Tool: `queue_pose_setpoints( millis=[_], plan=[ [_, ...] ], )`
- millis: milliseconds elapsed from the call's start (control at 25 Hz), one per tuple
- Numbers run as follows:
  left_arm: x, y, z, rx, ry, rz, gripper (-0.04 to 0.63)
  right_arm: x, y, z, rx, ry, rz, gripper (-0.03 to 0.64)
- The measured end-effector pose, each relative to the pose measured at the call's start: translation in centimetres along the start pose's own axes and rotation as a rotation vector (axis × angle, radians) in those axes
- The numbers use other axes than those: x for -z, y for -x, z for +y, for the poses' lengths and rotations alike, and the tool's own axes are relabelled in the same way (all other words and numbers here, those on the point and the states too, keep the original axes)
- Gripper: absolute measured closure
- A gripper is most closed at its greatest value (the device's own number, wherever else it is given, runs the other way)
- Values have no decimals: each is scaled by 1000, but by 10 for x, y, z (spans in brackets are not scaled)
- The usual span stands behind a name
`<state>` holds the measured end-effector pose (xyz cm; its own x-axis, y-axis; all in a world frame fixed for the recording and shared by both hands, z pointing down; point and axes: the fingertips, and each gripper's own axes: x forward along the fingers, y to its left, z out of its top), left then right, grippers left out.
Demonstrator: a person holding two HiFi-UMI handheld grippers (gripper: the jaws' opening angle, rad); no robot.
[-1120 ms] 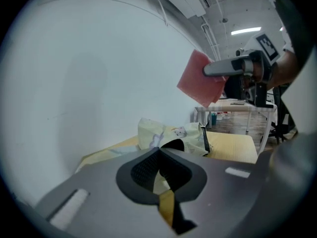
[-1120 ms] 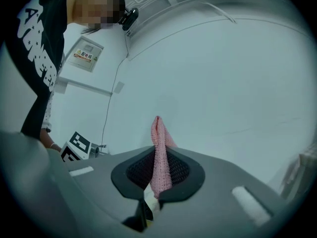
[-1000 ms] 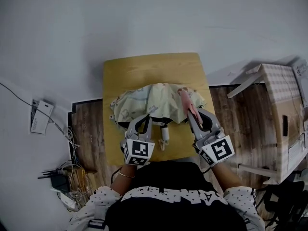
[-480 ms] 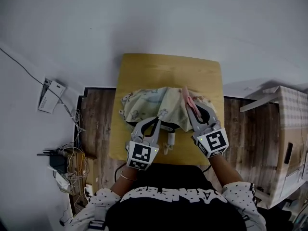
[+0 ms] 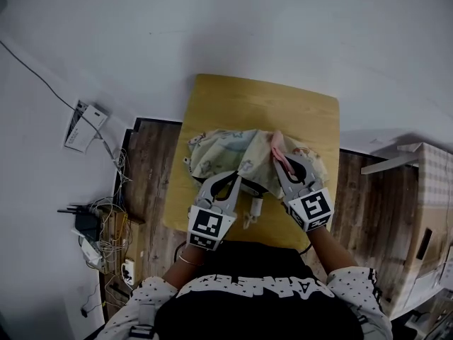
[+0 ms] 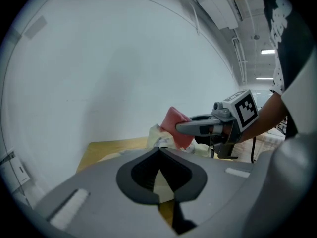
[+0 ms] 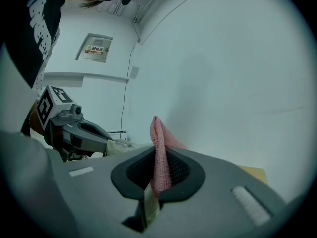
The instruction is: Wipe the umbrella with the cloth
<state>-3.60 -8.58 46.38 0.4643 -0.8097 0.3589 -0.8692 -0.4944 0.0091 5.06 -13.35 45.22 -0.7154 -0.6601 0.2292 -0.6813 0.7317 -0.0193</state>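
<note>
Pink cloth (image 5: 276, 144) stands pinched in the right gripper (image 5: 282, 167), over the umbrella (image 5: 223, 151) lying crosswise just ahead; left gripper (image 5: 238, 178) clamps its near edge.

1. The left gripper (image 5: 238, 178) and right gripper (image 5: 277, 163) are grey, each with two curved jaws lined with black ribbed pads (image 7: 182, 168).
2. A white cube (image 5: 210, 226) with black square markers caps the rear of each gripper.
3. A black cable (image 6: 253, 150) hangs under the right gripper.
4. The person wears a black top (image 5: 262, 310) with white lettering, white sleeves (image 5: 145, 299) with black dots, and a thin bangle (image 5: 185, 258).
</note>
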Motion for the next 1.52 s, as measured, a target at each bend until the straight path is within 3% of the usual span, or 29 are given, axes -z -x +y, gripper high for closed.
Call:
queue_pose_setpoints(
  millis=[360,640,880,1520],
  plan=[
    [6,0,0,15,-31,21,597,22,-3,29,-71,-15,64,584],
    [5,3,-4,26,-118,36,597,31,3,39,-67,-20,71,584],
    [6,3,-6,47,-90,24,597,40,10,51,-76,-21,89,584],
    [6,1,-7,80,-130,18,597,63,24,92,-135,-25,146,584]
  ],
)
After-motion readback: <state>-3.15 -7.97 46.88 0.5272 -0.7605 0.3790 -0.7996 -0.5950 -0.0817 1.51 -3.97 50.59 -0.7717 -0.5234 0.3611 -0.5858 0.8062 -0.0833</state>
